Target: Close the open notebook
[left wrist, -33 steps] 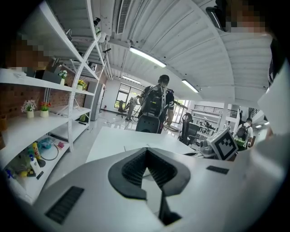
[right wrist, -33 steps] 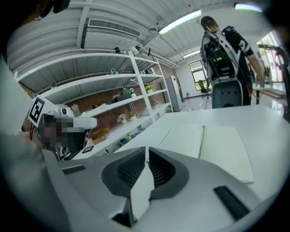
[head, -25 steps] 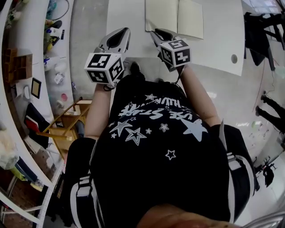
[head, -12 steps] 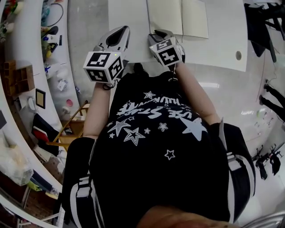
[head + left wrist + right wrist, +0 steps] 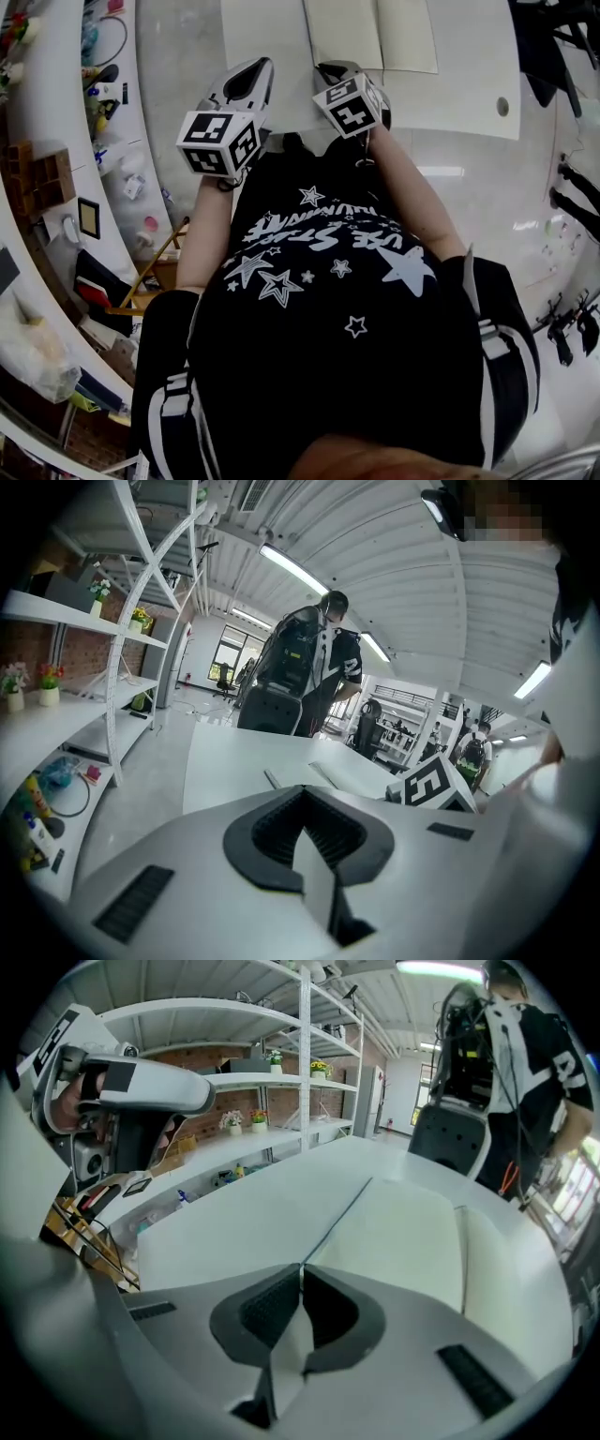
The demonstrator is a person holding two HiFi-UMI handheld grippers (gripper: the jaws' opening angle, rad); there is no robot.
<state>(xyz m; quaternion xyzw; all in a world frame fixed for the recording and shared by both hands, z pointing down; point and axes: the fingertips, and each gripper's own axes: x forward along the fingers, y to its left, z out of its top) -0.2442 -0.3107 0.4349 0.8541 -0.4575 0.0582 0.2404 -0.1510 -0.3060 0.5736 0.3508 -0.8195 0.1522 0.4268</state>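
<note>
White worktop (image 5: 469, 84) carries 1 open cream-paged notebook (image 5: 370, 33). Over its near edge, left gripper (image 5: 251, 67) and right gripper (image 5: 330, 67) hover, jaws pressed together, empty.

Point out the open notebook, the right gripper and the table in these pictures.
open notebook (image 5: 408, 36): head view, on the page at the picture's right.
right gripper (image 5: 300, 1271): right gripper view, where its closed fingertips meet.
table (image 5: 267, 37): head view, on the bare top beside the notebook.
</note>
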